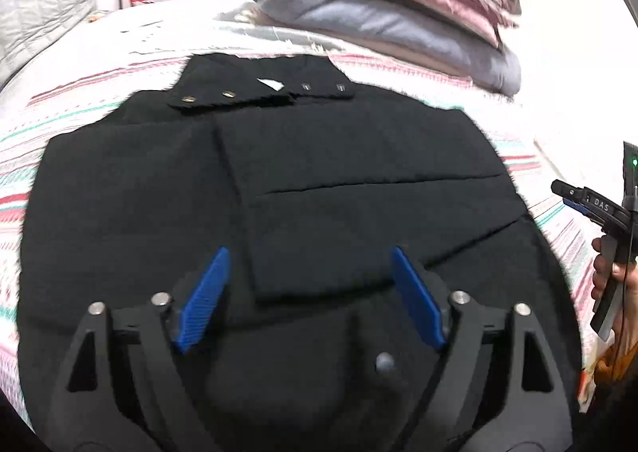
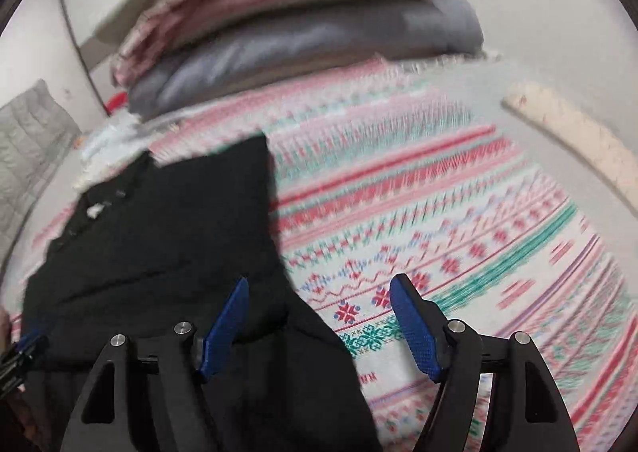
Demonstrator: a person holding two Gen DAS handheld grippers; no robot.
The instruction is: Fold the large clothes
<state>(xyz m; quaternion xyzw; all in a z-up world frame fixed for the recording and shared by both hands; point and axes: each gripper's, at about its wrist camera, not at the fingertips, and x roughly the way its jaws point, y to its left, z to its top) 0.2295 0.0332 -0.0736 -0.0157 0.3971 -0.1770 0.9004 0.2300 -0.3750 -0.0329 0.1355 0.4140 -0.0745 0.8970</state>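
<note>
1. Left wrist view: my left gripper (image 1: 309, 272) sits at the bottom of the frame, its blue pads (image 1: 203, 300) spread wide with nothing pinched between them.
2. The black jacket (image 1: 159, 193) fills the middle of the frame, lying flat on the patterned bedspread (image 1: 71, 113). Its collar (image 1: 255, 89), with snap buttons and a white label, points to the top of the frame, and one sleeve (image 1: 359, 205) is folded across the front, its end lying between my pads.
3. A stack of folded pink and grey bedding (image 1: 390, 1) sits at the upper right. At the right edge, my right hand (image 1: 614, 292) grips the handle of my right gripper (image 1: 586, 201).
4. Right wrist view: my right gripper (image 2: 319, 316) is at the bottom of the frame, pads apart and empty; this picture is blurred.
5. The jacket (image 2: 159, 232) takes up the left half of the frame, its edge running under my left pad (image 2: 223, 328). The bedspread (image 2: 458, 232) covers the right half, and the bedding stack (image 2: 279, 13) is at the top.
</note>
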